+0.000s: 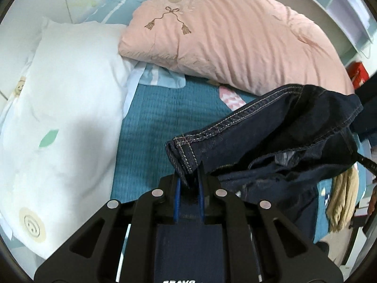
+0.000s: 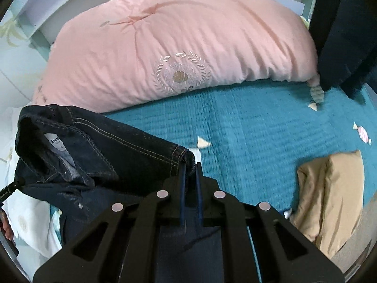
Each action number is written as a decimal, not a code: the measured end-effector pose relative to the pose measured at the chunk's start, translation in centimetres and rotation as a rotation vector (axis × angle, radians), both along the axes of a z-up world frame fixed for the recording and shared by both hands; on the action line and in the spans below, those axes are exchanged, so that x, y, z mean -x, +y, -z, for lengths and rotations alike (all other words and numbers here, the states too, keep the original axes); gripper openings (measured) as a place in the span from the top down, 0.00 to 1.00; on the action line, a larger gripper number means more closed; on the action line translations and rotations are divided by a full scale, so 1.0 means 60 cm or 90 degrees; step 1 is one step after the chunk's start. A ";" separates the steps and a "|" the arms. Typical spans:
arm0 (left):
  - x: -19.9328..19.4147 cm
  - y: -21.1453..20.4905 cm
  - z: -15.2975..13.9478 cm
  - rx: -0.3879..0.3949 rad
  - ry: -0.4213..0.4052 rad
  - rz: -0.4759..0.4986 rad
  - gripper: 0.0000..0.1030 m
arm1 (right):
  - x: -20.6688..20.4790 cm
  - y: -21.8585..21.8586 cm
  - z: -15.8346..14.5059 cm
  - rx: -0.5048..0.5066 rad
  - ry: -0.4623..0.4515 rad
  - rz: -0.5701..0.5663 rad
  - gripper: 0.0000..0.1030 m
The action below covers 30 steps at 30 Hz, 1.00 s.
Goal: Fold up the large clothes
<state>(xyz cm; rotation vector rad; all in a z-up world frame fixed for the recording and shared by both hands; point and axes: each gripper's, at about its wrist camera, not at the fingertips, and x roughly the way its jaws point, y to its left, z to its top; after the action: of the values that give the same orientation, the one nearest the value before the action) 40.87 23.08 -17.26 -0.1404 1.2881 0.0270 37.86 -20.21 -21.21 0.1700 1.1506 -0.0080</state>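
Observation:
A pair of dark blue jeans with tan stitching hangs above the teal bedspread, stretched between both grippers. My left gripper is shut on one corner of the waistband, denim pinched between its blue pads. In the right wrist view the jeans run off to the left, a white label showing inside the waist. My right gripper is shut on the other waistband corner. The rest of the garment droops below, partly hidden by the gripper bodies.
A pink quilt lies bunched across the back of the bed. A white pillow sits at the left. Folded tan clothing rests at the bed's right edge. A dark garment hangs at the upper right.

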 end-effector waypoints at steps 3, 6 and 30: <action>0.055 -0.001 -0.017 0.007 -0.008 0.001 0.89 | 0.056 -0.005 -0.013 -0.001 -0.010 -0.007 0.93; 0.113 -0.001 -0.027 0.008 -0.016 0.011 0.89 | 0.114 -0.012 -0.020 -0.005 -0.014 -0.009 0.94; 0.441 0.003 0.161 0.027 0.150 0.000 0.38 | 0.374 -0.029 0.236 -0.073 0.173 0.053 0.38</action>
<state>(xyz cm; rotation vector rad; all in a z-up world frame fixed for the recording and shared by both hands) 14.40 23.26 -26.89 -0.1763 1.5242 0.0163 15.43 -21.94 -35.39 0.3258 1.4157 -0.0398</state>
